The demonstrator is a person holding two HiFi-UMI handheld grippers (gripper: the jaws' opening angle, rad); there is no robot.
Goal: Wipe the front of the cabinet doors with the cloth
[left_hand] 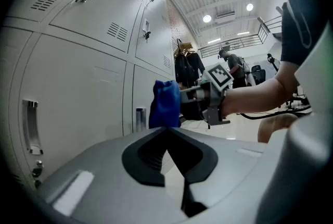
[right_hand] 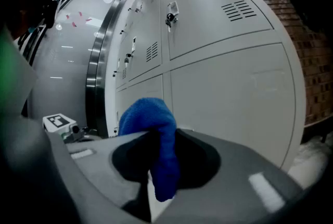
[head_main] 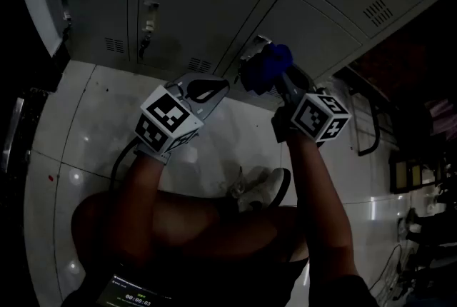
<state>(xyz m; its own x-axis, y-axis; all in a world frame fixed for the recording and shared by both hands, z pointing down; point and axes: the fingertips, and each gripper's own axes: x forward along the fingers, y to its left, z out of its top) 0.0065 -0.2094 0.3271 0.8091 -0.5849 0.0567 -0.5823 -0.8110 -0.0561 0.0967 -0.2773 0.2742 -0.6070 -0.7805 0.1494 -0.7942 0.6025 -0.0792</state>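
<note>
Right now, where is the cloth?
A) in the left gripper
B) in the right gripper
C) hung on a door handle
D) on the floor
B: in the right gripper view the cloth is pinched between the jaws of the right gripper, while the left gripper is shut on nothing.

Locker hall: rows of grey vented lockers (keyed latches), glossy tiled floor, brick wall.
</note>
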